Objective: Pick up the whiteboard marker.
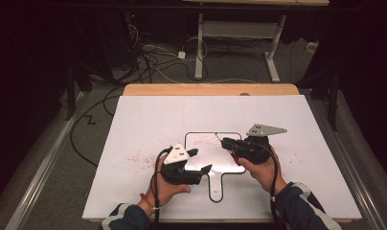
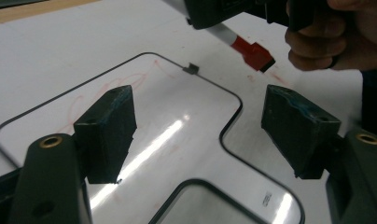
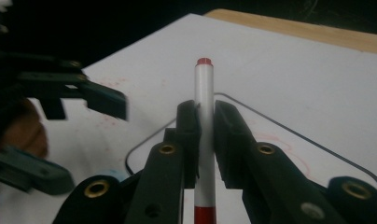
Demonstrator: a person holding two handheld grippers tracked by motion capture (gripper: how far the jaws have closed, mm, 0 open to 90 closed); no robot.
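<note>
A small paddle-shaped whiteboard [image 1: 194, 143] with a black rim lies in the middle of the white sheet, its handle toward the person, and carries faint red scribbles [image 2: 79, 105]. My left gripper [image 1: 201, 160] hovers over its near left corner. In the left gripper view its jaws [image 2: 200, 121] stand wide open with nothing between them. My right gripper [image 1: 226, 143] is above the board's right side, shut on a white marker [image 3: 204, 79] with red ends that points away from the hand. The marker's red end [image 2: 252, 52] hangs just above the board.
A large white sheet [image 1: 148, 120] covers the table, with red smudges [image 1: 134, 158] left of the board. The wooden table edge [image 1: 210, 89] shows at the back. Cables and a desk frame [image 1: 239, 33] lie on the floor beyond.
</note>
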